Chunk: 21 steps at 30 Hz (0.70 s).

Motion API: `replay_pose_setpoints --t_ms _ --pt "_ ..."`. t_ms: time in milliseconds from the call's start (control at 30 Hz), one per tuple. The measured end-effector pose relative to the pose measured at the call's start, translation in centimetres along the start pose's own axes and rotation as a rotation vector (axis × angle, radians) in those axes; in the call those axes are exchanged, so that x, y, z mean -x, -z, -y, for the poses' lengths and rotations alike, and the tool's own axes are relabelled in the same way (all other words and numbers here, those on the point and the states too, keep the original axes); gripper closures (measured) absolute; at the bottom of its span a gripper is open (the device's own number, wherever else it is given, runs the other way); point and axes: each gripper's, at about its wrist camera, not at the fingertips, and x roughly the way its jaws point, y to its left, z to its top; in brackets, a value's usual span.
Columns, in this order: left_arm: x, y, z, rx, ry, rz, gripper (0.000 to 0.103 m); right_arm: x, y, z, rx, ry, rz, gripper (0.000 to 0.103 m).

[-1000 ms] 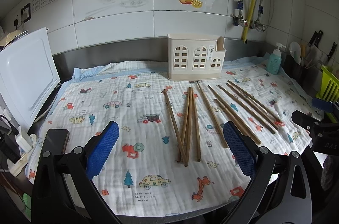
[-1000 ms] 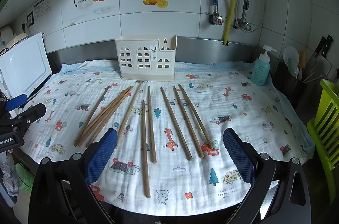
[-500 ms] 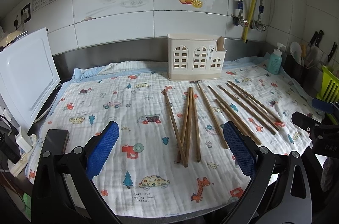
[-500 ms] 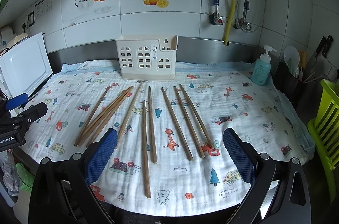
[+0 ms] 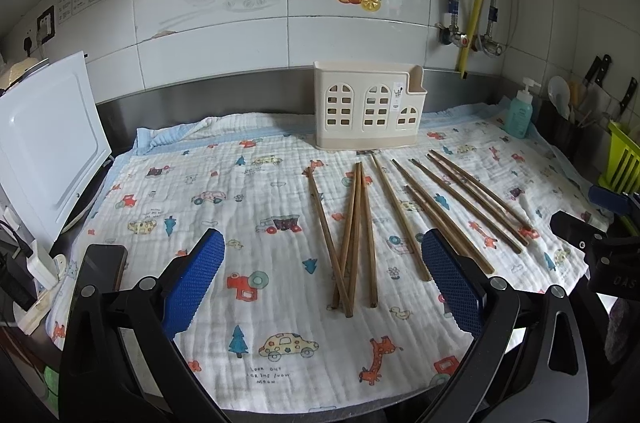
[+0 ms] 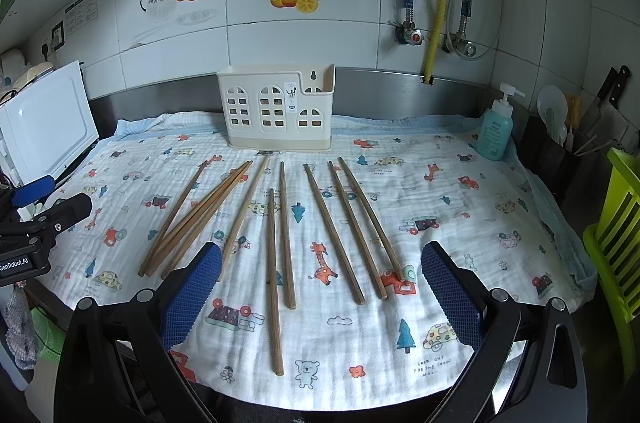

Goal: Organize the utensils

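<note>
- The chopsticks lie loose on the printed cloth that covers the counter, in front of the cream holder, which stands upright at the back by the wall.
- They look like thin wooden sticks: light, stiff and smooth. I judge that one would roll or slide on the soft cloth if nudged from the side.
- A pinch across the shaft near its middle should keep a stick level. Near an end it would likely tip.
- The group on the left crosses and touches, so lifting one there may drag its neighbours. The single sticks towards the right lie apart and look easier to take.
- Count in the right wrist view: nine chopsticks, one holder, and none in the holder that I can see.
- Left gripper: jaws wide apart, holding nothing, low over the near edge of the cloth.
- Right gripper: jaws wide apart and empty, with several stick ends lying between them.
</note>
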Motion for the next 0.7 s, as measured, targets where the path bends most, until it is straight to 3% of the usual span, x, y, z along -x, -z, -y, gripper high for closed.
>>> replay_pose_setpoints --t_ms 700 --pt "-1.5 -0.2 -0.4 0.03 -0.006 -0.019 0.005 -1.3 0.1 0.4 0.0 -0.003 0.001 0.006"
